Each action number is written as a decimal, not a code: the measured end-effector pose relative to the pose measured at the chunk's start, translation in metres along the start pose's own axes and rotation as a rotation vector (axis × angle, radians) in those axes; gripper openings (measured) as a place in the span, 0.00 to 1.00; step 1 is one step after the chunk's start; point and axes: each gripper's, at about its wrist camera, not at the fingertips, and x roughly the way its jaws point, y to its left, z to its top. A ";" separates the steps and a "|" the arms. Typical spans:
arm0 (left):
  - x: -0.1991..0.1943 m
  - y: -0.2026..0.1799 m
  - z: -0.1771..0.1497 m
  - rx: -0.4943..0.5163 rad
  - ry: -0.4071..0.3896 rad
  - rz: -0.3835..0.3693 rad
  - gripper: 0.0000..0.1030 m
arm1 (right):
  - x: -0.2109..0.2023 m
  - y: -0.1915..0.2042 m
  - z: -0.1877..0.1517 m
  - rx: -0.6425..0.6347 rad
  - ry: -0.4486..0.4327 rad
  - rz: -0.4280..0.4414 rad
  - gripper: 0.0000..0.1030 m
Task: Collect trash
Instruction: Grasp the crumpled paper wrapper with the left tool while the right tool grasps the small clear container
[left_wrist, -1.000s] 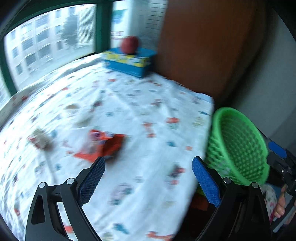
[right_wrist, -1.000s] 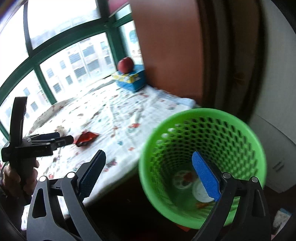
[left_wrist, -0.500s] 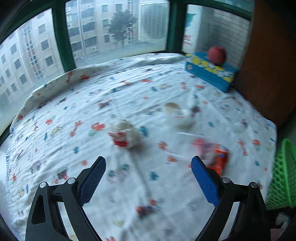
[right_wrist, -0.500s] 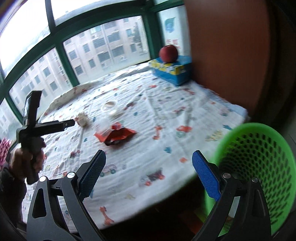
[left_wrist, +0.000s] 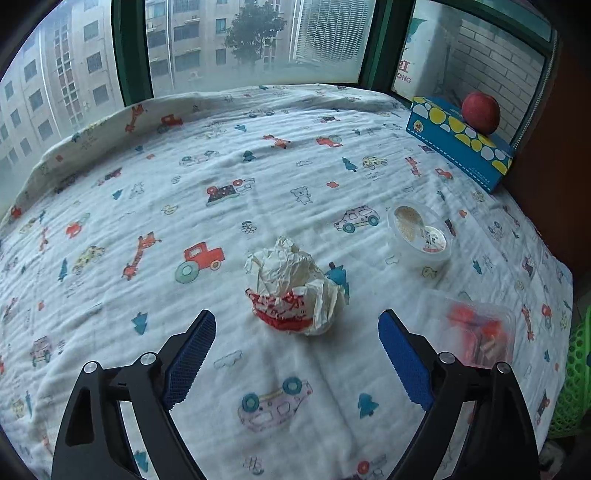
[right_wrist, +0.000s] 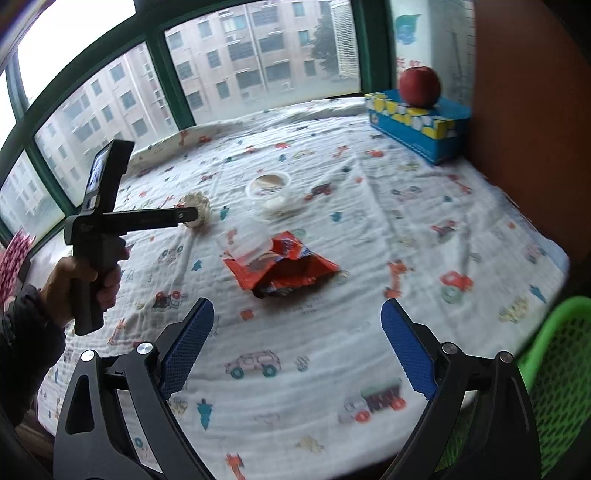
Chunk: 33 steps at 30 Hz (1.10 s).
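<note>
A crumpled white and red paper wrapper (left_wrist: 295, 288) lies on the printed cloth, just ahead of my left gripper (left_wrist: 295, 315). That gripper's jaws are closing, and nothing is pressed between the pads. In the right wrist view the left gripper (right_wrist: 188, 214) is side-on, held by a hand (right_wrist: 88, 280), its tip at the paper ball (right_wrist: 197, 205). My right gripper (right_wrist: 297, 308) hangs wide open with its jaws closing slightly and nothing between them. A torn red snack bag (right_wrist: 291, 269) lies ahead of it, with a clear plastic tray (right_wrist: 247, 240) on the bag. The green mesh basket (right_wrist: 554, 373) stands off the table's right edge.
A round lidded plastic tub (left_wrist: 421, 232) sits right of the paper ball. At the back right corner an apple (left_wrist: 480, 112) rests on a blue tissue box (left_wrist: 458, 147). Windows run along the far side and a brown panel (right_wrist: 528, 110) on the right.
Both grippers swung left, away from the green basket and over the table. The left one came up to the crumpled wrapper. The right one now faces the red snack bag.
</note>
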 end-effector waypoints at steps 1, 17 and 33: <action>0.005 0.001 0.002 -0.001 0.004 -0.006 0.82 | 0.004 0.001 0.001 -0.003 0.004 0.005 0.88; 0.004 0.020 0.004 -0.027 -0.002 -0.064 0.42 | 0.086 0.031 0.033 -0.135 0.096 0.079 0.79; -0.024 0.039 -0.007 -0.069 -0.015 -0.058 0.42 | 0.132 0.056 0.045 -0.217 0.120 0.082 0.59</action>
